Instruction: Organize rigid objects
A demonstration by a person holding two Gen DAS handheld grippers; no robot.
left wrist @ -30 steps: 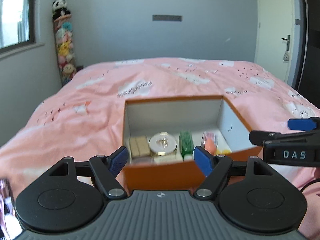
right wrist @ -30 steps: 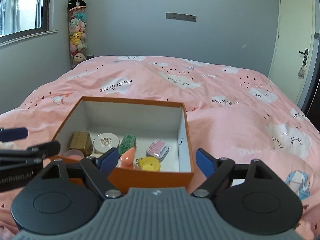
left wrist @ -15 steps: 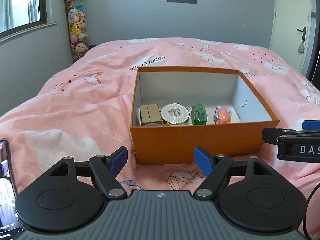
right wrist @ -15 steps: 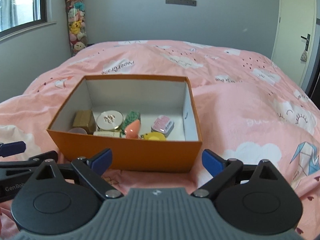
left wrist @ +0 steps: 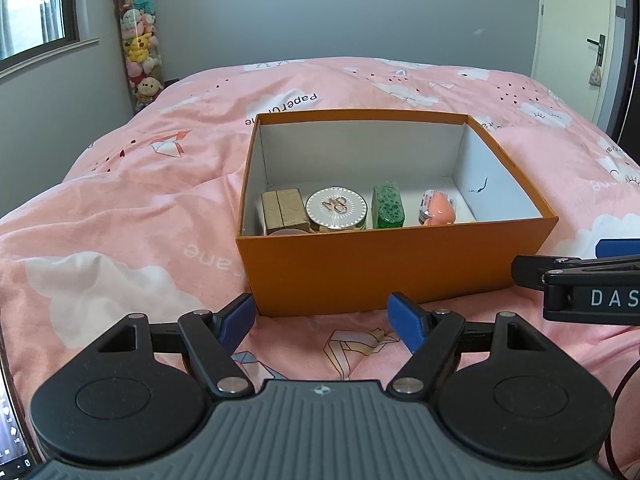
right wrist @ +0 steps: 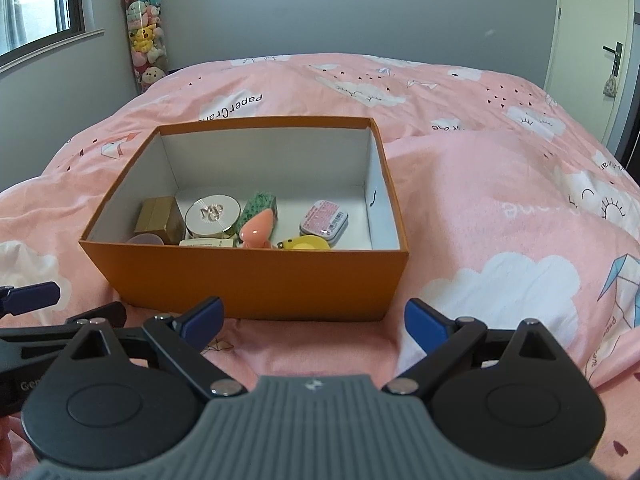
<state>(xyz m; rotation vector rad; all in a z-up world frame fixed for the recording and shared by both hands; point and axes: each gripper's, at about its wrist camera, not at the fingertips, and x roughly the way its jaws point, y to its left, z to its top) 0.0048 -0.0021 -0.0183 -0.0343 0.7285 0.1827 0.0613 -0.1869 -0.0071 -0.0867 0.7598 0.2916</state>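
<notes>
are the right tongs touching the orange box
Apart: the right wrist view shows pink bedding between the right tongs and the orange box.

The orange box (right wrist: 256, 280) looks like matt cardboard, with plain white paper-like inner walls. It sits on a soft pink cloth duvet (right wrist: 500, 208) with a slightly fuzzy weave. Inside, the round compact (left wrist: 336, 207) has a shiny metallic lid; the gold box (right wrist: 158, 218) has a satin sheen. The green block (left wrist: 387, 209) appears glossy and speckled, the peach piece (right wrist: 256, 231) smooth and glossy. The pink tin (right wrist: 323, 218) has a printed lid and bright metal rim. Both grippers have matt black plastic arms, ribbed grey housings and blue fingertips (left wrist: 406, 322).
</notes>
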